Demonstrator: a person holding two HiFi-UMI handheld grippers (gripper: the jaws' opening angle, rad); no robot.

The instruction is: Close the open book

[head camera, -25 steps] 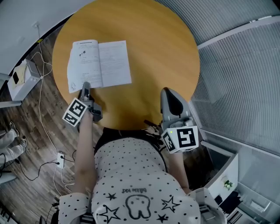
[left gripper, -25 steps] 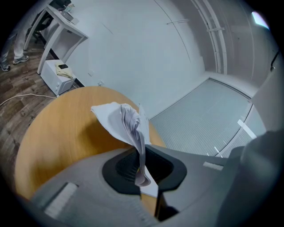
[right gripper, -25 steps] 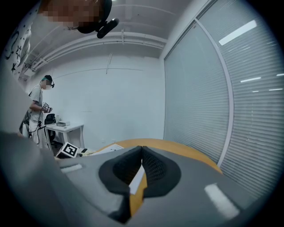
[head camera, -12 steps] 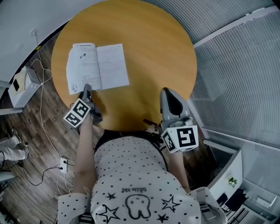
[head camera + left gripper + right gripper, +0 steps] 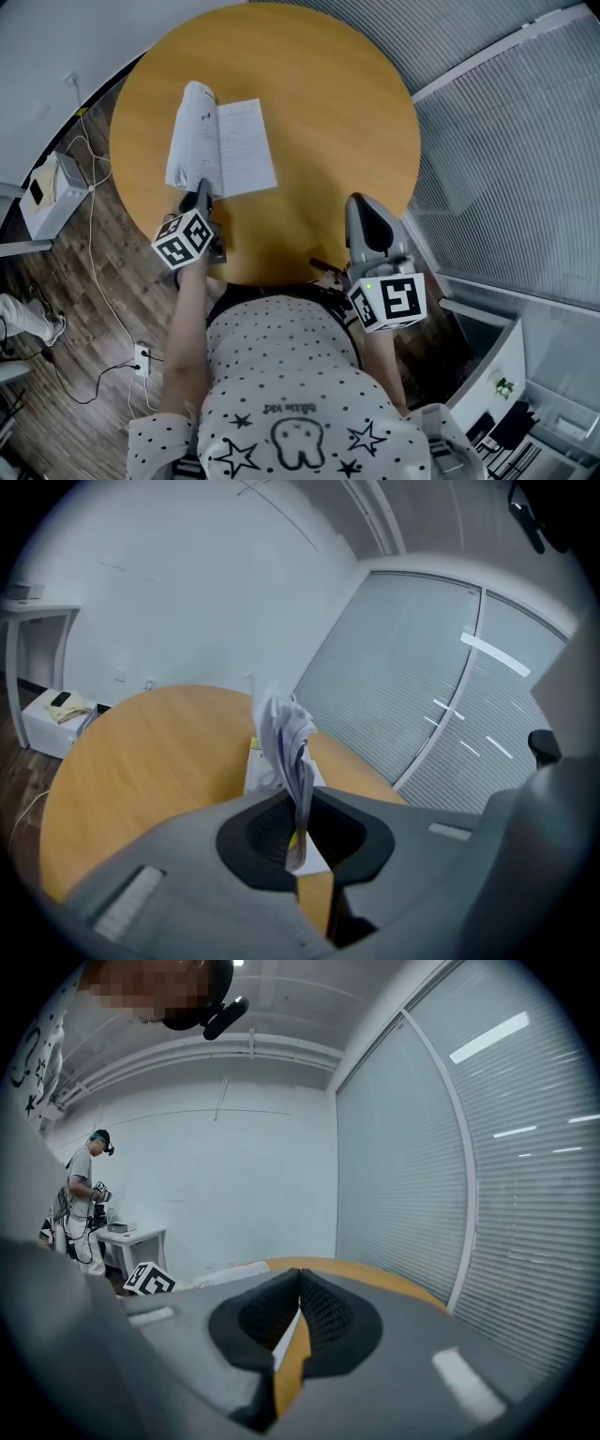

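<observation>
Left gripper (image 5: 201, 193) clamps the left pages of the open white paper book (image 5: 234, 150) upright near the round wooden table's (image 5: 328, 103) left edge; right gripper (image 5: 362, 208), jaws together, sits at the near rim, bare wood beyond.

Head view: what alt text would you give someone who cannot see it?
The left gripper pinches the left half of the book, raised off the round wooden table. The right gripper hangs shut and empty at the table's near edge.
</observation>
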